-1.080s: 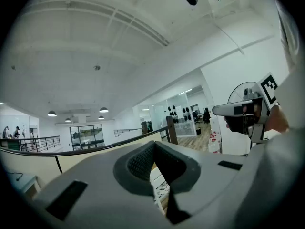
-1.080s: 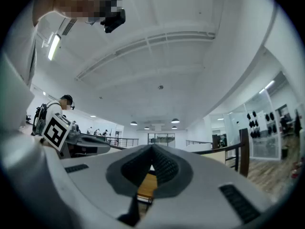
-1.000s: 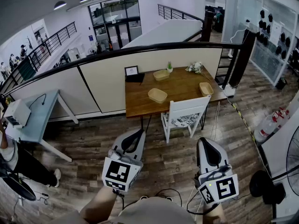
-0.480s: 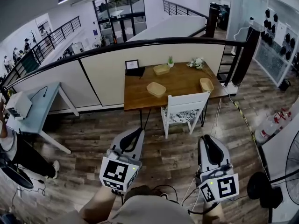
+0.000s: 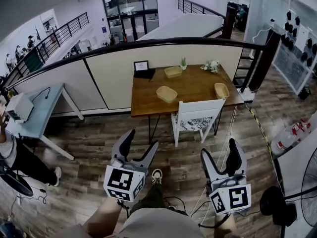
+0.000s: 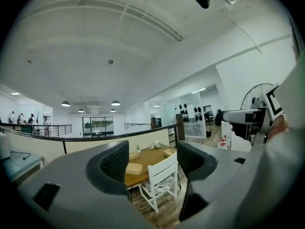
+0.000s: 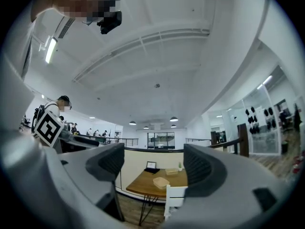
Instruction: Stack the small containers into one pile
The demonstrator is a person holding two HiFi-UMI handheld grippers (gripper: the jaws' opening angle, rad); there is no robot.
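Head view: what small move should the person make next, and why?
Probably a step toward the wooden table: the left claw and the right claw have just been opening, both empty, and the three small containers lie apart there, seemingly beyond reach.

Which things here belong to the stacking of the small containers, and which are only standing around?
Job: back container, middle container, right container, wooden table, left gripper and right gripper, jaws just opened, nothing between them.
Just around: white chair, picture frame, small plant, flowers.
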